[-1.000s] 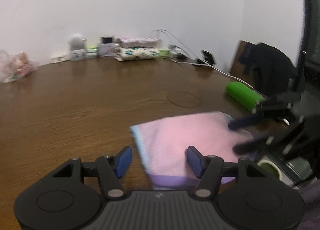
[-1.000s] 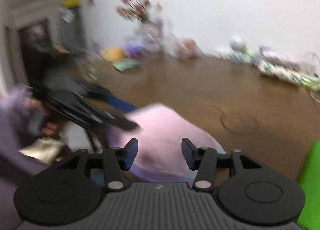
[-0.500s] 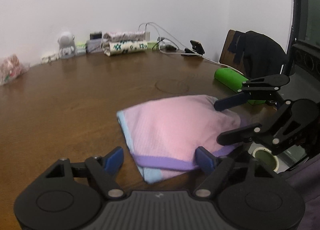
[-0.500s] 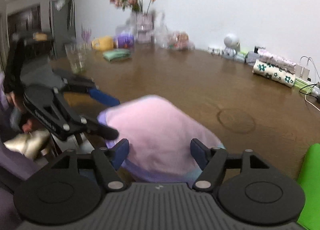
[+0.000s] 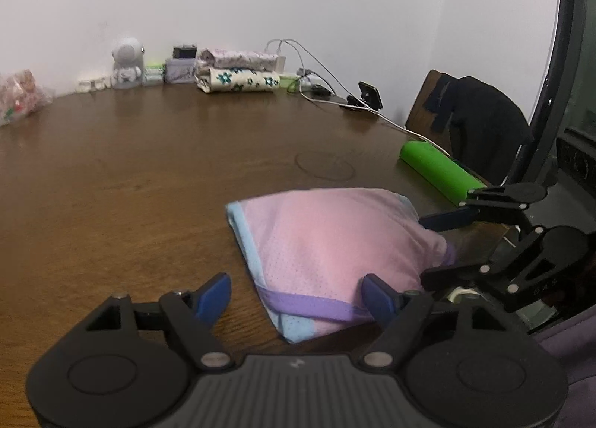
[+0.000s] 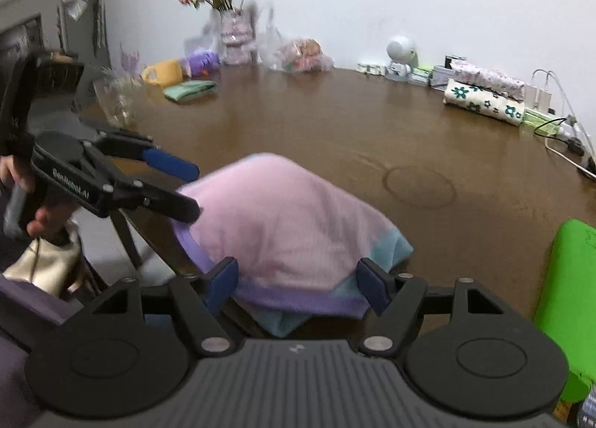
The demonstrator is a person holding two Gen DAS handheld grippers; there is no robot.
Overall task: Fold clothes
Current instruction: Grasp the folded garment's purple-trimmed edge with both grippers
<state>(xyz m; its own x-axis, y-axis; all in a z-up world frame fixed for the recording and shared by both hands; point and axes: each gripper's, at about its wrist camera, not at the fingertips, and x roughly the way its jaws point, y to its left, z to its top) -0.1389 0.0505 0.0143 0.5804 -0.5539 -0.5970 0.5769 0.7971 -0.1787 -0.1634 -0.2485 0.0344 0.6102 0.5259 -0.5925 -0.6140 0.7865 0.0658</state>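
- The left claw [image 5: 296,297] hangs with its jaws wide apart, empty, at the near edge of the tabletop [image 5: 130,174]. Its right fingertip [image 5: 374,295] sits at the cloth's purple hem; whether it touches cannot be told.
- The right claw [image 6: 298,279] is also spread wide and holds nothing. Its two pads stand on either side of the cloth's near corner.
- The cloth [image 5: 335,241] is a pink garment with light-blue and purple trim. It lies folded in a puffy bundle at the tabletop's near edge, between the two claws, with one corner reaching over the rim.
- It looks light, thin and limp, a fine mesh knit. It should sag and slide when lifted, so a pinch through all layers would hold better than a grip on one.
- The trimmed hem and the corners look the best places to take hold: the band is thicker and easy to find, and the left blue edge lies flat on the wood.
- Each claw shows in the other's view just beside the bundle, so they are close together and could knock each other.
- A green roll [image 5: 439,173] lies near the cloth on the right, limiting room there.
- Beyond the cloth the wood is bare well back to the clutter [image 5: 231,72] along the wall, giving space to spread or push forward.
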